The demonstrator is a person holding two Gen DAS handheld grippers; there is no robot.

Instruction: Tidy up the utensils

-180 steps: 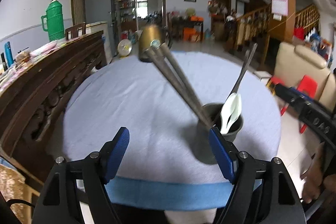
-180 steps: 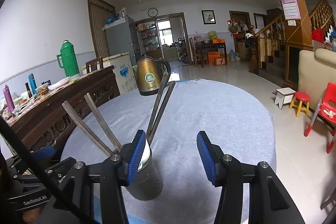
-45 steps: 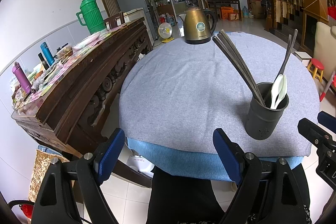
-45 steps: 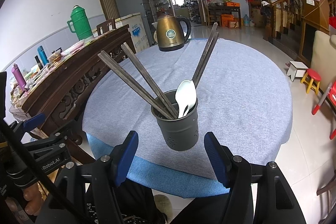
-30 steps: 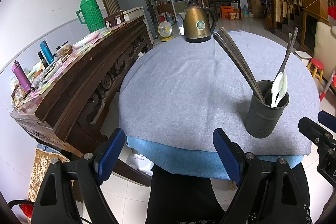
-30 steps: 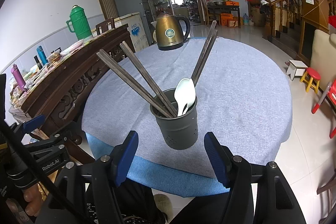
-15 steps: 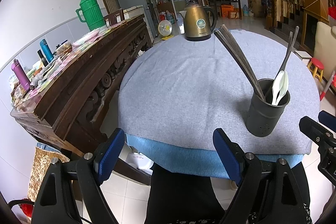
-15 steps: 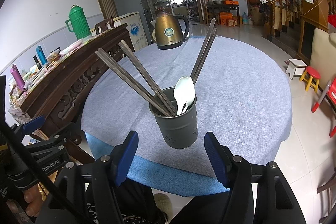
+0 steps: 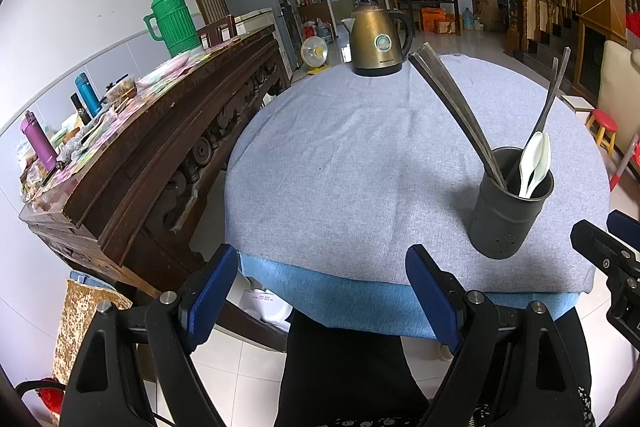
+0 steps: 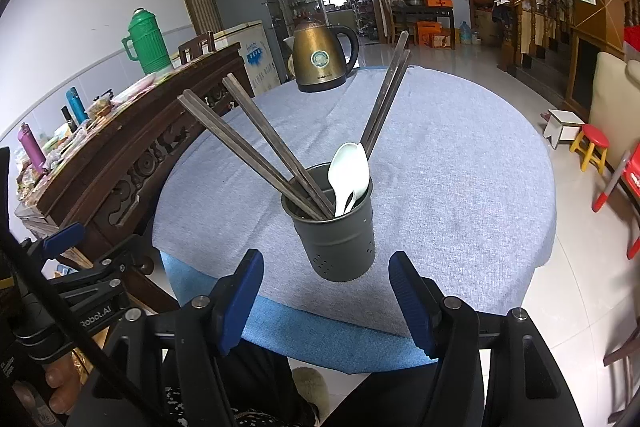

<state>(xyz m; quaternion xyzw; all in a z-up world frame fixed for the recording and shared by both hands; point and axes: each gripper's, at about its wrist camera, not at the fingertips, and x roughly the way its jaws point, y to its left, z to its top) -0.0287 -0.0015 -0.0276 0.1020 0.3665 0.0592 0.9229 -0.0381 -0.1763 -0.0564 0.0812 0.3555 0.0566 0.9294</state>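
Observation:
A dark grey utensil holder [image 10: 334, 223] stands near the front edge of the round table; it also shows in the left wrist view [image 9: 506, 205]. Inside it lean several dark chopsticks [image 10: 256, 155], two more chopsticks [image 10: 386, 97] and white spoons [image 10: 348, 175]. My right gripper [image 10: 326, 297] is open and empty, just in front of the holder and off the table edge. My left gripper [image 9: 322, 293] is open and empty, below the front table edge, left of the holder.
A brass kettle [image 9: 378, 43] stands at the table's far side. The table carries a grey-blue cloth [image 9: 360, 147]. A dark wooden sideboard [image 9: 160, 131] with a green thermos [image 9: 172, 23] and bottles runs along the left. A red stool [image 10: 592, 145] stands on the floor at right.
Since six seconds ago both grippers have pulled back from the holder to beyond the table's front edge. Over the last second hardly anything has moved.

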